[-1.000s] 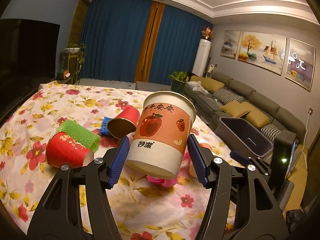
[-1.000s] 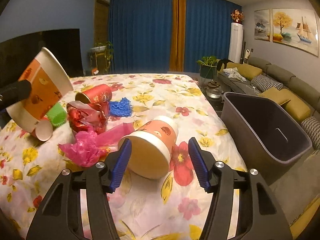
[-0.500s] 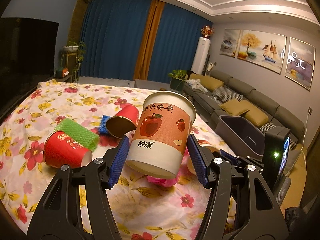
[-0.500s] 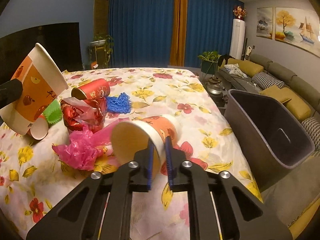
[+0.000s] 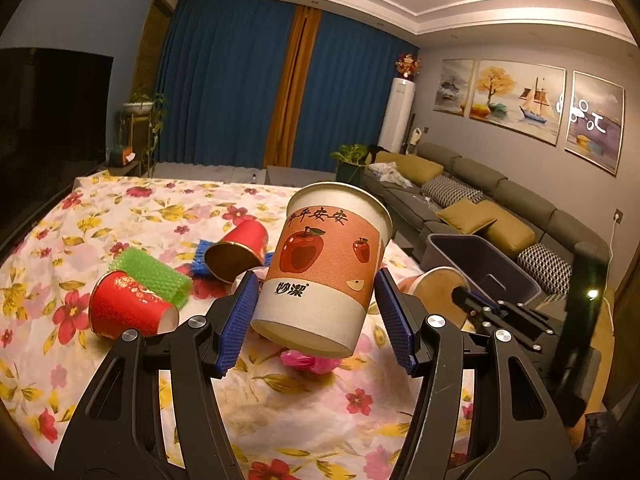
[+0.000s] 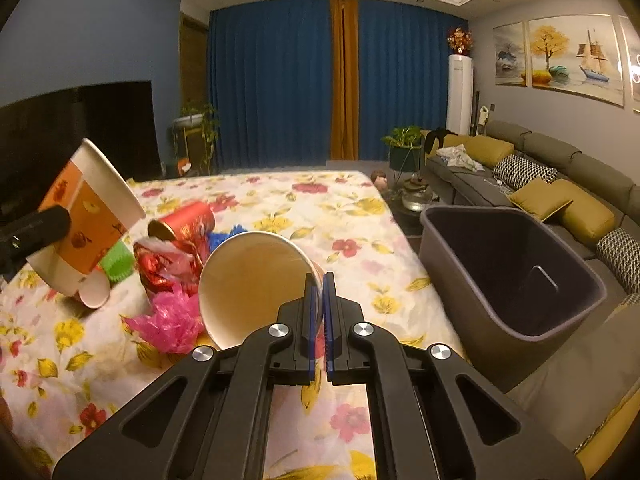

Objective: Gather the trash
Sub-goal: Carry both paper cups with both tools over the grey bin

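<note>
Right wrist view: right gripper point(image 6: 319, 312) pinching wall of tipped paper cup point(image 6: 256, 280) beside grey bin point(image 6: 508, 276) for dropping; left gripper point(image 5: 316, 312) clamping upright apple-print cup point(image 5: 324, 268) likewise for disposal.

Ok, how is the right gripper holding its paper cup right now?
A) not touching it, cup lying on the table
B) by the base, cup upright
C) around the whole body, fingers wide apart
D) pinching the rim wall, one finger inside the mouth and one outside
D: the right gripper has its blue fingers nearly together on the rim wall of the paper cup, whose open mouth faces the camera.
</note>
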Demonstrator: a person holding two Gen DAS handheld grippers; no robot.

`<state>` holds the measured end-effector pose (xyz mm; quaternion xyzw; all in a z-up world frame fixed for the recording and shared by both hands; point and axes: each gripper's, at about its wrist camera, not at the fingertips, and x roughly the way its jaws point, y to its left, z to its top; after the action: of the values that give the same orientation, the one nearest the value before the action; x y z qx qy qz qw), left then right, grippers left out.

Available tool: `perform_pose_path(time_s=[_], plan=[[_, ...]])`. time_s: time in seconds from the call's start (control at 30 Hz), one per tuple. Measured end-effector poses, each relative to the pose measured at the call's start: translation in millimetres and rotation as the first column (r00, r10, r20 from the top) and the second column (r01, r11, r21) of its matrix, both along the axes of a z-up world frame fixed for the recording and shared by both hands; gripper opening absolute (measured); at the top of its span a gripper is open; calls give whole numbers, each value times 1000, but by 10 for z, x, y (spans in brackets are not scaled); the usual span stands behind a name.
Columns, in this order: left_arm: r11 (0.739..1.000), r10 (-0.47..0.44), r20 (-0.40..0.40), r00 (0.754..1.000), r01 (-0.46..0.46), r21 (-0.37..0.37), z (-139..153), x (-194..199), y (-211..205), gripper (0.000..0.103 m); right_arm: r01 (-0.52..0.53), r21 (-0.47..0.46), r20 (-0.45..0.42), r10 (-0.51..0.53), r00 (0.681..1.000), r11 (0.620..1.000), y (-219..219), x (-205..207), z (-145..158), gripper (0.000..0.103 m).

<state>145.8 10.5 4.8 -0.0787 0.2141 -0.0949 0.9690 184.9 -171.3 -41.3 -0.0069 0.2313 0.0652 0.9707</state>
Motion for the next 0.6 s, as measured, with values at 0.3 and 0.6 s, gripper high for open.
perform_pose_path(time_s=[0.3, 0.6], plan=[[999, -35, 51, 998, 34, 23, 136, -113, -221, 59, 5, 55, 64, -9, 998, 998, -242, -285, 265, 4], [994, -95, 84, 992, 90, 59, 247, -103, -581, 59, 41, 92, 111, -51, 993, 995, -575, -478, 460, 4]])
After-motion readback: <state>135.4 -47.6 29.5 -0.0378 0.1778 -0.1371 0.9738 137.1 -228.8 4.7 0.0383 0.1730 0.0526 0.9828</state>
